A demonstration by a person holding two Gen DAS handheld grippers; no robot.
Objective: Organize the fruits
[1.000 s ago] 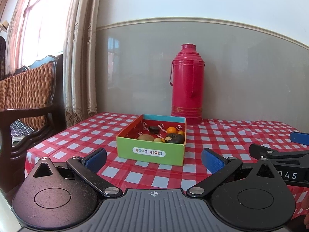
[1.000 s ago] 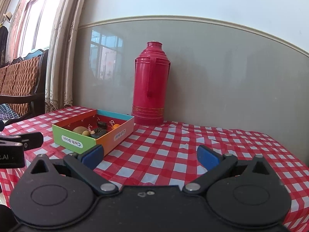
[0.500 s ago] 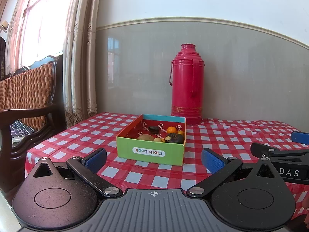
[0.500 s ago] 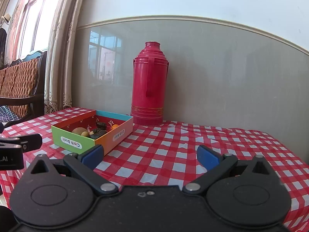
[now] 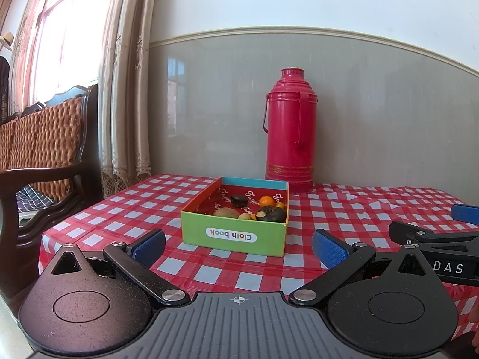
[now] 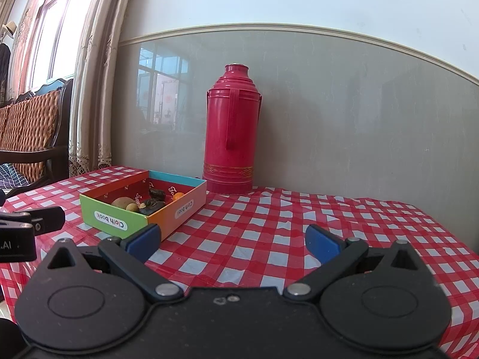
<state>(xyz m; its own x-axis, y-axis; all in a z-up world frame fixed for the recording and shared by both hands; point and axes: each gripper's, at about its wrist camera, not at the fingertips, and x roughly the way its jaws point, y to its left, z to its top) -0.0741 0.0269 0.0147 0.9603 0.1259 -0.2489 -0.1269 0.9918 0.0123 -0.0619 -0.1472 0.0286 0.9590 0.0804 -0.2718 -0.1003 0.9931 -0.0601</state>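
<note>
Both grippers were idle over the near edge of the table (image 5: 125,209), which was covered in a red-and-white checked cloth. Left gripper (image 5: 238,246) had its jaws spread wide, blue pads (image 5: 149,243) well apart, nothing between them; it pointed straight at the box (image 5: 233,233). Right gripper (image 6: 233,240) was the same: jaws spread, blue pads (image 6: 321,243) empty, hovering low over bare cloth to the right of the box (image 6: 116,214). The box was an open cardboard tray, green front wall with a "Cloth book" label, orange right side, teal back rim, red lining. All visible fruit sat inside it: an orange (image 5: 266,201) toward the back right, a dark wrinkled fruit (image 5: 238,199) just left of it, a bigger dark round fruit (image 5: 271,214) at front right, a brown kiwi-like fruit (image 5: 226,212) at front left, and a small yellowish piece (image 5: 245,216) between those two. The smaller pieces were too small to identify. A red thermos (image 5: 289,140) stood upright behind the box against the grey wall panel, apart from it. In the left wrist view the right gripper (image 5: 434,239) showed at the right edge, level with the left one. In the right wrist view the left gripper (image 6: 33,220) showed at the left edge, just beside the box's front left corner. A wooden wicker-backed chair (image 5: 42,137) and curtains (image 5: 125,74) stood left of the table.
</note>
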